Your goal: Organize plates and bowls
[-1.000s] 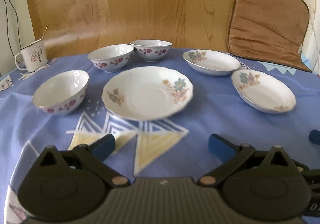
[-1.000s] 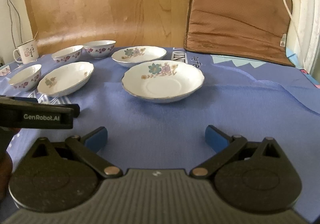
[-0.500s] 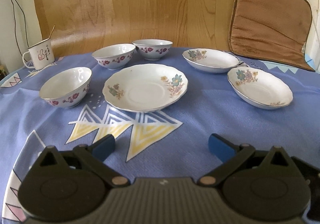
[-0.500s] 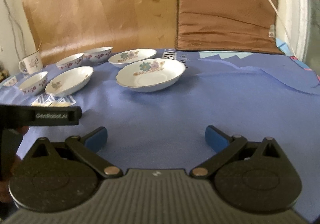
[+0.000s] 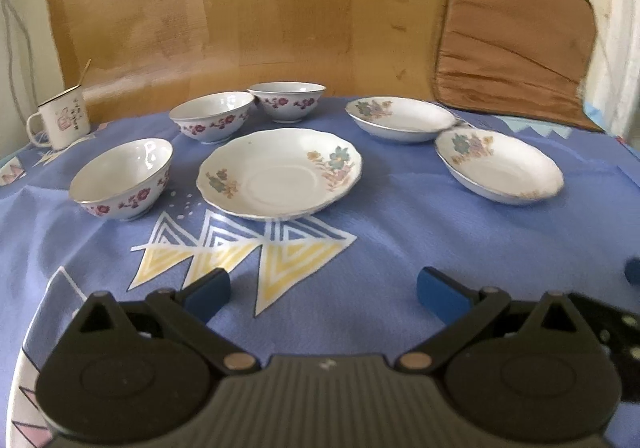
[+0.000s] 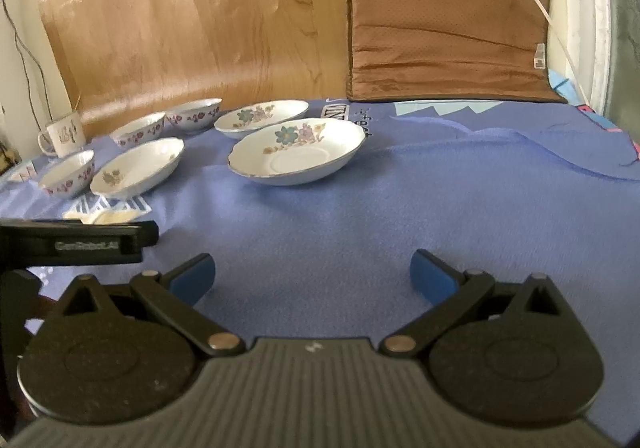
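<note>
Three white floral plates lie on the blue cloth: a middle plate [image 5: 280, 172], a back plate [image 5: 400, 119] and a right plate [image 5: 500, 166]. Three white bowls with red flowers stand to the left: a near bowl [image 5: 124, 178], a middle bowl [image 5: 212, 122] and a far bowl [image 5: 286, 101]. My left gripper [image 5: 324, 292] is open and empty, well short of the middle plate. My right gripper [image 6: 312, 274] is open and empty, short of the right plate [image 6: 298, 156]. The bowls [image 6: 68, 178] show at the left in the right wrist view.
A white enamel mug [image 5: 60, 122] stands at the far left. A wooden board [image 5: 240, 8] and a brown cushion [image 5: 512, 36] lean behind the table. The left gripper's body [image 6: 76, 240] shows at the left in the right wrist view.
Both grippers have pulled back and risen a little from the dishes, which look smaller and farther. Both stay open. No dish has moved.
</note>
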`<state>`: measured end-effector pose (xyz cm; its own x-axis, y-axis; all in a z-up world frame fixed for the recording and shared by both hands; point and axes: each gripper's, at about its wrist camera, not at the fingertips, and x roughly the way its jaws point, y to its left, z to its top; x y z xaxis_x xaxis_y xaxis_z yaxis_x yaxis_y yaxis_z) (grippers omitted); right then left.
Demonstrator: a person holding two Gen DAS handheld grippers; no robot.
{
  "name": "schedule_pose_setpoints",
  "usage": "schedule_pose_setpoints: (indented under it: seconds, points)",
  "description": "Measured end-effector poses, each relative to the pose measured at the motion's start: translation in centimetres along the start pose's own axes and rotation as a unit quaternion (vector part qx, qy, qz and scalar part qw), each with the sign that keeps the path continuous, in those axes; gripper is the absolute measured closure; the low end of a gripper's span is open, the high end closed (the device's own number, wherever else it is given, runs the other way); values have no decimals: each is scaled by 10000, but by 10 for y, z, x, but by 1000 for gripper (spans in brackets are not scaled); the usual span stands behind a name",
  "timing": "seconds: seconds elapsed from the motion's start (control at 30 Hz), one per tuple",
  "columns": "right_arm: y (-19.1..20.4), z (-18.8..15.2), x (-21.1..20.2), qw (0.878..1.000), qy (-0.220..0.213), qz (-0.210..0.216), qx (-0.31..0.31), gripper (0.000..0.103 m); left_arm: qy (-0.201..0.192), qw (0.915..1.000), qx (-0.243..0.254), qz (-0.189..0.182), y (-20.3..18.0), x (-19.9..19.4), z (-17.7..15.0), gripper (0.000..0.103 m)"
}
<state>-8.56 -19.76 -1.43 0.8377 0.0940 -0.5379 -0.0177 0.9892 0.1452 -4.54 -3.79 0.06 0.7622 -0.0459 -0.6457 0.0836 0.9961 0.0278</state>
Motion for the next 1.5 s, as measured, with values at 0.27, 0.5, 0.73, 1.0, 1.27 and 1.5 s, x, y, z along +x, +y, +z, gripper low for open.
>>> schedule_pose_setpoints:
  seconds: [0.27,0.5,0.73,1.0,1.27,1.5]
  points:
    - [1,-3,-2,9999,-10,-37,-105,0,8,9988,310,-367,8,-3,-1,0]
    - [4,1,-3,9999,-81,-71,-67,0,-542,9966,582,-233,14,-8,4,0]
    - [-5,27,3,9992,-364,-122,147,40,-414,9959,274,-758,26,-2,8,12]
    - [-61,73,58,9911,2,9,1328,74,-206,9909,-245,-1305,39,2,13,28]
    - [-60,72,76,9888,239,183,1459,88,115,9800,-512,-1920,1,26,67,44]
    - [-57,71,74,9927,85,252,1179,92,700,9778,-604,-1882,-36,69,76,86]
